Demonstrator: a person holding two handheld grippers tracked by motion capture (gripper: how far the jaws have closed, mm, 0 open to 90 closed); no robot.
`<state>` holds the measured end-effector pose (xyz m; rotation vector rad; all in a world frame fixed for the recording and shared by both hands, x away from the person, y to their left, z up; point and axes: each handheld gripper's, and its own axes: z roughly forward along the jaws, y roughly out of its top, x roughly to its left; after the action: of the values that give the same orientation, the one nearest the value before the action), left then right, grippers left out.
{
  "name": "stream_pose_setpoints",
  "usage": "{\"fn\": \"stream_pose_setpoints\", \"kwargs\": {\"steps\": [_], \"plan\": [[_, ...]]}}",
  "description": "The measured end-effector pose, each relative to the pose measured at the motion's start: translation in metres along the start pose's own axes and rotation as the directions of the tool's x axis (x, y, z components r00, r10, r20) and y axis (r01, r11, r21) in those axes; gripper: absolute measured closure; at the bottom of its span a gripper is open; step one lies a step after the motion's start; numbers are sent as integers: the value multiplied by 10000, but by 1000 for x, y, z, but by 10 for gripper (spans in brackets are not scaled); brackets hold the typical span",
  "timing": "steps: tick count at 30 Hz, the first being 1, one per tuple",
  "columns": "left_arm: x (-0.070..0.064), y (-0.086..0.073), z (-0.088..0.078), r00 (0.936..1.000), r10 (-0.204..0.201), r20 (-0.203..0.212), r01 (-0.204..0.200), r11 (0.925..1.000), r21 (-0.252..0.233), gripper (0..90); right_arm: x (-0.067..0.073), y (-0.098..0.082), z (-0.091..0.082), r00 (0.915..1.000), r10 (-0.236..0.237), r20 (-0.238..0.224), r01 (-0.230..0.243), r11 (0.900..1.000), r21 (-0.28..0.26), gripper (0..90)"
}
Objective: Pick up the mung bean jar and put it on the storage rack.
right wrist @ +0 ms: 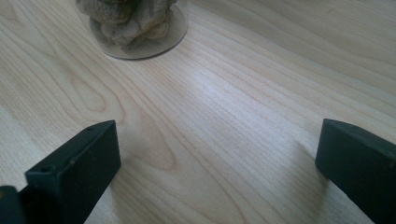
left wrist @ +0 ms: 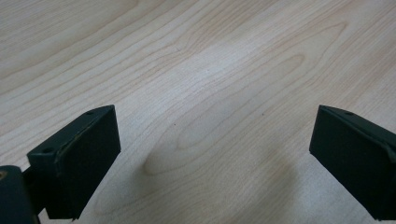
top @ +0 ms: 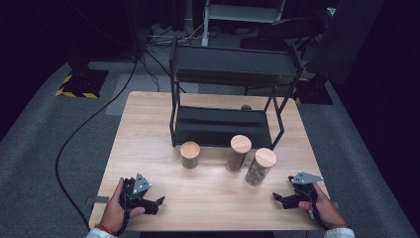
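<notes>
- The left hand-held gripper (top: 159, 202) rested low on the near part of the tabletop (top: 148, 129), held by the person's left hand (top: 115, 210), well to the near left of the black rack (top: 225, 89).
- In the left gripper view its jaws stood spread wide, with bare wood grain between them and nothing pinched.
- The right hand-held gripper (top: 275, 197) lay on the near right of the tabletop, held by the right hand (top: 324, 208), well apart from the rack and just near-right of the closest jar.
- Its jaws were also spread wide and held nothing; in the right gripper view the glass base of that jar (right wrist: 135, 28) sat ahead and to the left of them.
- Three wooden-lidded jars stood upright in a row just in front of the rack: a short jar (top: 189, 154) at the left, a taller middle jar (top: 238, 152), and the right jar (top: 259, 166) nearest the right hand-held gripper.
- The rack stood at the far middle of the tabletop, its lower shelf (top: 223, 126) dark.
</notes>
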<state>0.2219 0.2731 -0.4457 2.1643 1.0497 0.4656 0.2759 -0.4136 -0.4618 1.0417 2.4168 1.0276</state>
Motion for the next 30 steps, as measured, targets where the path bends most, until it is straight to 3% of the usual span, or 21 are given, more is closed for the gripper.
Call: {"fn": "stream_pose_setpoints", "kwargs": {"steps": [30], "plan": [[-4, 23, 10, 9987, 309, 405, -288, 9983, -500, 15, 0, 0, 0, 10000, -1, 0, 1, 10000, 2, 0]]}}
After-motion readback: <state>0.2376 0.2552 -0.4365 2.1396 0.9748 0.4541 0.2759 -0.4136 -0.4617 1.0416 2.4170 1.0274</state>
